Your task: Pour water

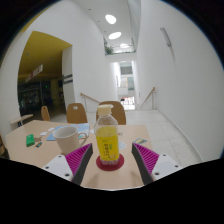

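Gripper (109, 163): fingers standing spread wide, gripping nothing; magenta pads (76, 158) facing inward.
Bottle (107, 139): clear plastic, yellow liquid inside, white label, standing upright between the fingers with a gap showing at either side.
Coaster (109, 160): red disc lying under the bottle.
Cup (66, 137): white, sitting just beside the bottle.
Table (150, 135): pale wood, carrying everything.
Chairs (77, 112): wooden, standing beyond the table.

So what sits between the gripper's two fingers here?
In the gripper view, the bottle of yellow liquid stands upright on a red coaster between the open gripper fingers, with gaps on both sides.
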